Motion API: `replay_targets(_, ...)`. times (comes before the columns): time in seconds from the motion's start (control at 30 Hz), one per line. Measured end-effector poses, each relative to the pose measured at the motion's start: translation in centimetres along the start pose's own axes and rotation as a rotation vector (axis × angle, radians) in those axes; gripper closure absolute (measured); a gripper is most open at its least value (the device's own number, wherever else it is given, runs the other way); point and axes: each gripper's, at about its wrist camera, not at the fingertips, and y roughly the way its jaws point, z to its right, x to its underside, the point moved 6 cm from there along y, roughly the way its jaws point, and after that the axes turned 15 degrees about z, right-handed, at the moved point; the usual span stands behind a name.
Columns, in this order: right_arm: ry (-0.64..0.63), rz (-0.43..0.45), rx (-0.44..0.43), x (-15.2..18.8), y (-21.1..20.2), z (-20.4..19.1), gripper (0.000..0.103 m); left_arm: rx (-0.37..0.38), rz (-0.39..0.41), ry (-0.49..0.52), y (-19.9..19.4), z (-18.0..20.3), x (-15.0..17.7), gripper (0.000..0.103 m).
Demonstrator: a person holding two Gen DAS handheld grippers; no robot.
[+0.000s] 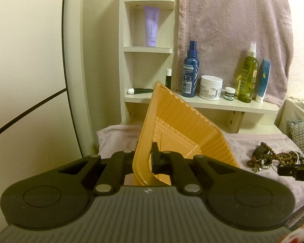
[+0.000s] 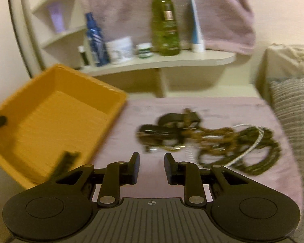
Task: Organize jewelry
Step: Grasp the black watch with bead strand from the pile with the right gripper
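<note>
Tray held on the left, jewelry heap ahead and right of my open right gripper.

My left gripper (image 1: 147, 158) is clamped on the rim of the orange tray (image 1: 178, 121), tilting it at the left edge of the pink towel (image 2: 152, 109). My right gripper (image 2: 152, 167) stands partly spread and empty. The jewelry (image 2: 208, 139) lies just beyond its tips, toward the towel's right edge, its long axis running across; the right hand is nearer.
</note>
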Motion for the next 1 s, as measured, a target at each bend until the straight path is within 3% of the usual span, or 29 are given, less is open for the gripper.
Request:
replay_targets(0.2,-0.185,-0.002,0.006,-0.1,1.3,1.3,0.076,0.0,0.0,0.003,0.1,0.0,0.0,0.097)
replay_targets(0.67,-0.715,-0.029,-0.058,1.6,6.3,-1.9,0.076,0.001,-0.001,0.001,0.1,-0.1,0.0,0.097)
replay_targets(0.73,-0.748,-0.026,-0.057,1.9,6.7,-2.1,0.076,0.002,0.0,0.002,0.1,-0.1,0.0,0.097)
replay_targets(0.77,-0.75,-0.019,-0.056,1.9,6.7,-2.1,0.083,0.002,0.0,0.001,0.1,-0.1,0.0,0.097)
replay_targets(0.87,-0.744,-0.003,-0.033,1.8,6.3,-2.0,0.089,0.002,-0.001,0.001,0.1,-0.1,0.0,0.097)
replay_targets(1.0,-0.645,-0.009,-0.018,0.9,5.3,-1.6,0.093,0.002,-0.001,-0.001,0.2,-0.1,-0.1,0.097)
